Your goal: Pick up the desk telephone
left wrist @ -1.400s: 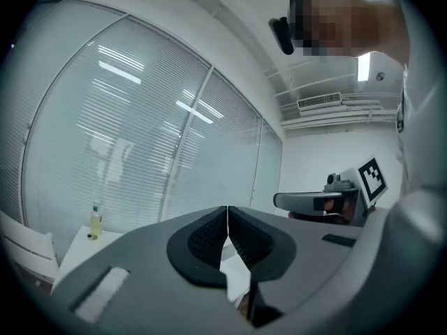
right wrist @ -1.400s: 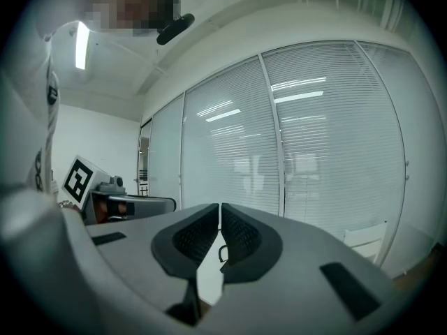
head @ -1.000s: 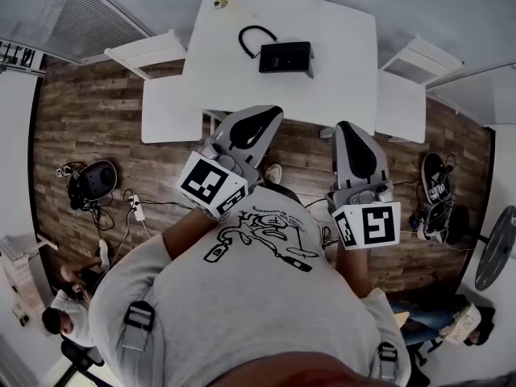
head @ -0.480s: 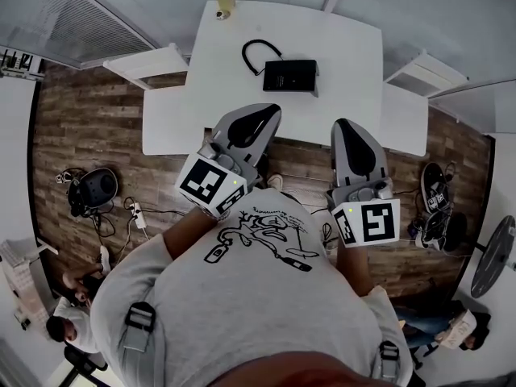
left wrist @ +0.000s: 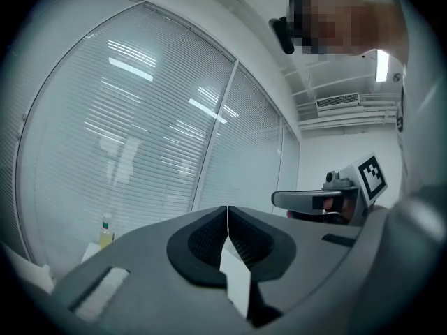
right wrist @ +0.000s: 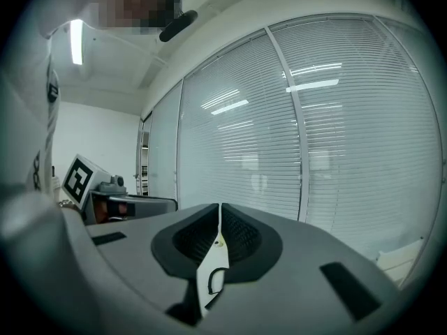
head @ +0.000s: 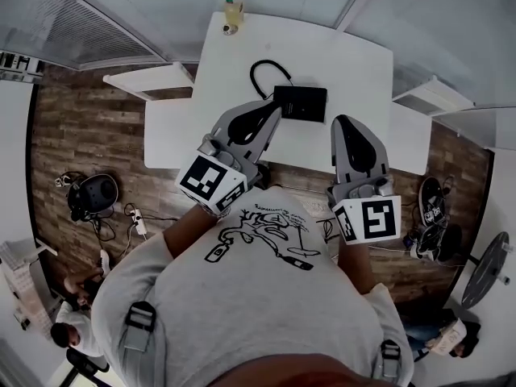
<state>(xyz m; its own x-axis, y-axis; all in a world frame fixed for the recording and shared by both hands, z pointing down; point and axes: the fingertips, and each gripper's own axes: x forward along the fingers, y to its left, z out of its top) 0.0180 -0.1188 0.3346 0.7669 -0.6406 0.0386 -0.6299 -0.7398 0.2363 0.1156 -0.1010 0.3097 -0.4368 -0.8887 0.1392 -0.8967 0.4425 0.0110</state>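
Note:
A black desk telephone (head: 300, 103) with a looped black cord (head: 262, 72) lies on the white table (head: 347, 63) in the head view. My left gripper (head: 272, 111) is held level, its tip just left of the phone, jaws shut with nothing between them. My right gripper (head: 344, 123) points over the table's near edge, below and right of the phone, also shut and empty. In the left gripper view the jaws (left wrist: 227, 211) meet in a thin line; the right gripper view shows the same (right wrist: 219, 209). Through the slit in the right gripper view a bit of the cord shows.
A small bottle (head: 233, 10) stands at the table's far edge, also in the left gripper view (left wrist: 105, 230). White chairs (head: 149, 79) flank the table on both sides. Cables, a headset and shoes lie on the wooden floor (head: 81, 151). Window blinds (left wrist: 140, 131) fill the wall ahead.
The person has stepped toward the table, carrying both grippers forward. The left tip now reaches beside the phone and the right tip sits over the table's near edge. Both jaws stayed shut.

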